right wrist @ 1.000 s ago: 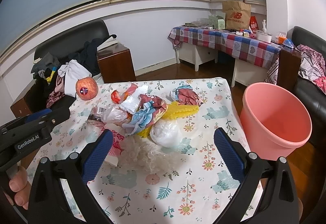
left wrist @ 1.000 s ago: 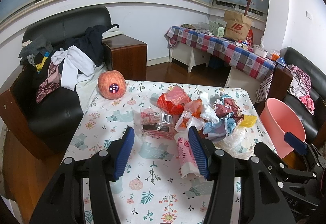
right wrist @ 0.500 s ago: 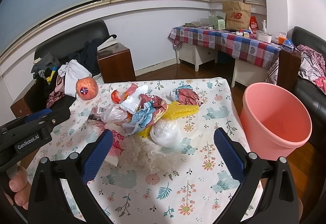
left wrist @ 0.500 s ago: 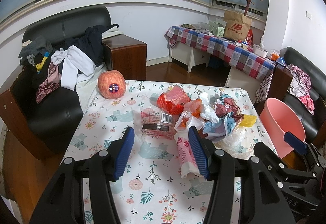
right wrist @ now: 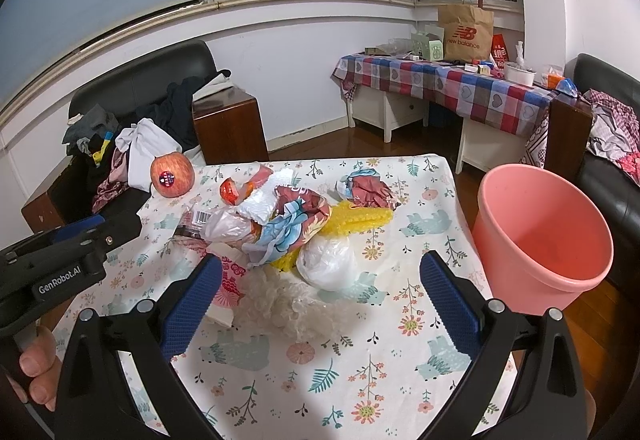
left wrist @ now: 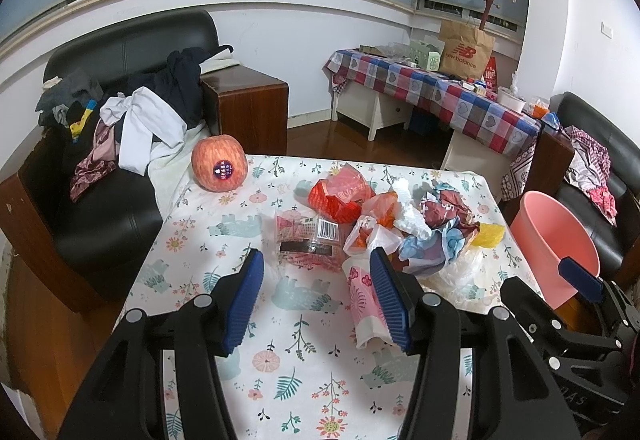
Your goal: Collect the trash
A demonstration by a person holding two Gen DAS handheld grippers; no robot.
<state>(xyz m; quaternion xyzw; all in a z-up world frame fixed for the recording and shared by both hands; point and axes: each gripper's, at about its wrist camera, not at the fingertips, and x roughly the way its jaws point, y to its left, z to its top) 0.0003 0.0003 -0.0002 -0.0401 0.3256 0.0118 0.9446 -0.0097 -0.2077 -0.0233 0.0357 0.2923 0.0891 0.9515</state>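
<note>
1. Step in hand, as I judge it: the start of collection. Nothing is gripped, and the pink bucket (right wrist: 544,236) shows no trash in the part of its inside that I can see.
2. The trash pile (right wrist: 296,224) lies in the middle of the floral tablecloth (right wrist: 320,380). It comprises a red wrapper (left wrist: 340,196), a barcoded clear packet (left wrist: 310,240), a yellow foam net (right wrist: 362,220), a white plastic bag (right wrist: 326,260) and a crinkled clear film (right wrist: 280,304) nearest me.
3. An apple (left wrist: 219,168) with a sticker sits at the far left corner, well apart from the pile. I judge it not to be trash.
4. The bucket stands off the right edge of the table, lower than the tabletop.
5. Left gripper (left wrist: 316,296): fingers apart, empty, hovering over the near table with the pink floral paper cup (left wrist: 362,300) just beside its right finger.
6. Right gripper (right wrist: 320,300): fingers wide apart, empty, framing the clear film and white bag from above.
7. Next move, in my judgement: lower the right gripper onto the white bag or film, close, then carry it right to the bucket.
</note>
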